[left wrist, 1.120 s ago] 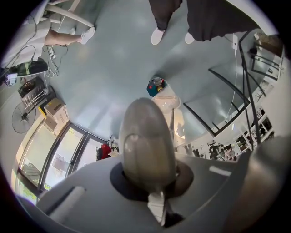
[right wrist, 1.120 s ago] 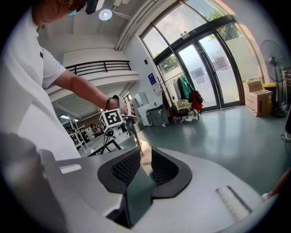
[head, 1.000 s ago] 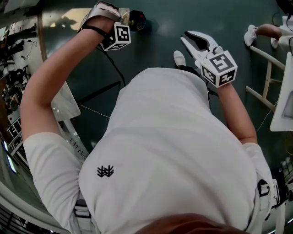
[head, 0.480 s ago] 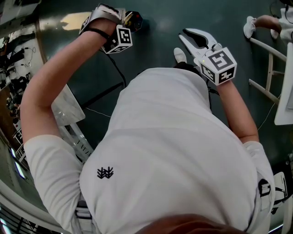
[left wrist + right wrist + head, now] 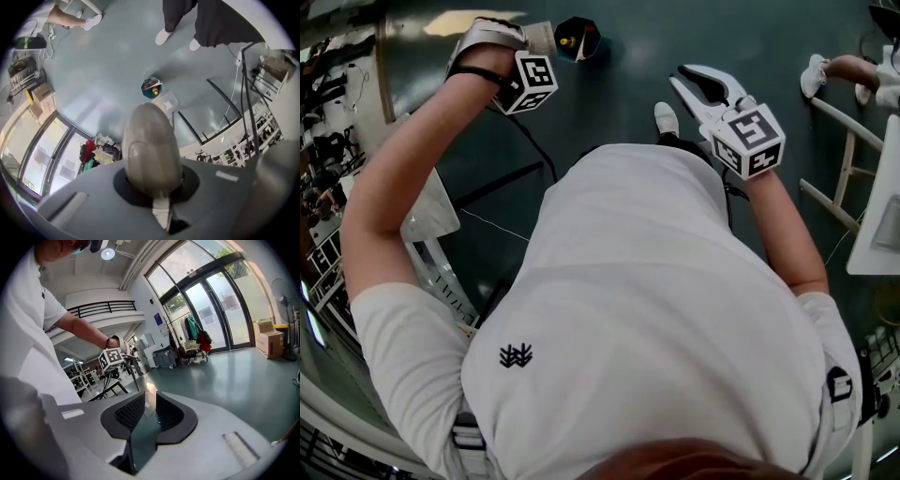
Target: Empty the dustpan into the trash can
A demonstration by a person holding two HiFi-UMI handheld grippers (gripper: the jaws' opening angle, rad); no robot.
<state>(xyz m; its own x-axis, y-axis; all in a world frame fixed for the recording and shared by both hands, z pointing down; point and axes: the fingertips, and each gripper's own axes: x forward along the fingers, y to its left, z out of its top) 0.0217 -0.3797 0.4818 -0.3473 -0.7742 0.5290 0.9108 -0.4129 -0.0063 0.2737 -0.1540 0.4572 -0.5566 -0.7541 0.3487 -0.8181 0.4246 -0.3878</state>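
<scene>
The left tool [image 5: 151, 165] is clamped on the rounded grey handle [image 5: 150, 140] of the dustpan [image 5: 165, 101]. The dustpan's pale pan points down toward the floor [image 5: 108, 65], just beside the dark trash can [image 5: 151, 86], which holds yellow and red bits. The right tool [image 5: 149, 411] is held up well apart from them, its jaws together with nothing between

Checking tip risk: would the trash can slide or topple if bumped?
The trash can looks small, so a bump would probably shift it. The glossy floor likely lets it slide rather than topple. Only a few bits show inside, so little ballast.
</scene>
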